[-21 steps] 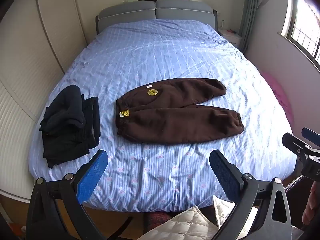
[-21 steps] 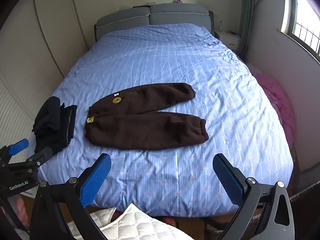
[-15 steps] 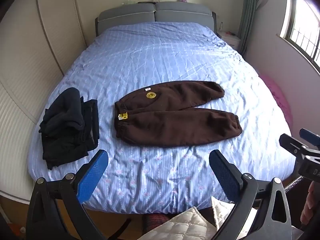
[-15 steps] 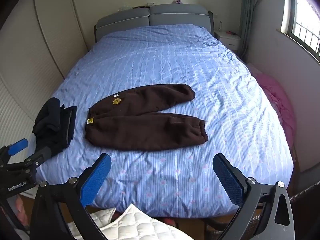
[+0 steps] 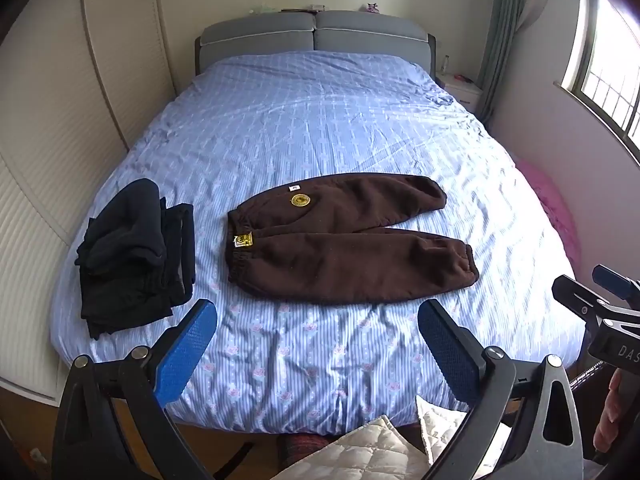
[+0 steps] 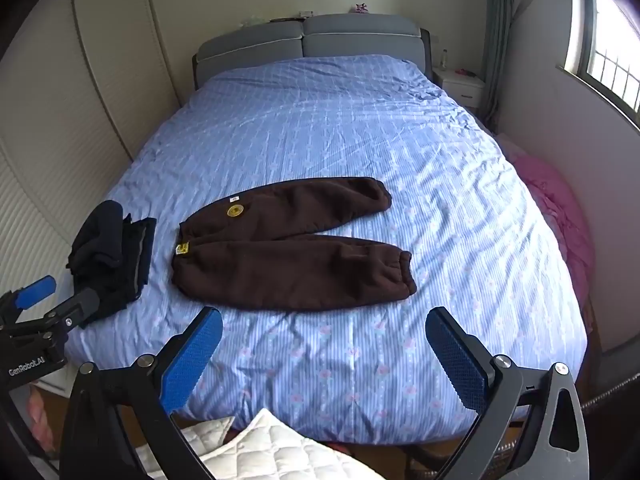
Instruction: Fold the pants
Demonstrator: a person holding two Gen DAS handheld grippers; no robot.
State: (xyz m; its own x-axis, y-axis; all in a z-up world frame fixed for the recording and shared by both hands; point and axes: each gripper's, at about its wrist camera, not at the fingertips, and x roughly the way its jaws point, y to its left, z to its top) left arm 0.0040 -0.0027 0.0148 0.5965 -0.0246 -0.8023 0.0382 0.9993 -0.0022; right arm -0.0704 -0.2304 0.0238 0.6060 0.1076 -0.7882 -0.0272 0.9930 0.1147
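brown pants (image 5: 344, 240) lie flat on the bed (image 5: 320, 120) (black clothes (image 5: 136, 248) beside them); left gripper (image 5: 318, 344) and right gripper (image 6: 324, 344) hover near, jaws wide, holding nothing.

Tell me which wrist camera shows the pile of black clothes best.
The left wrist view. There the pile of black clothes lies whole on the blue bedsheet, left of the brown pants, nothing covering it. In the right wrist view the left gripper crosses in front of the pile's near edge.
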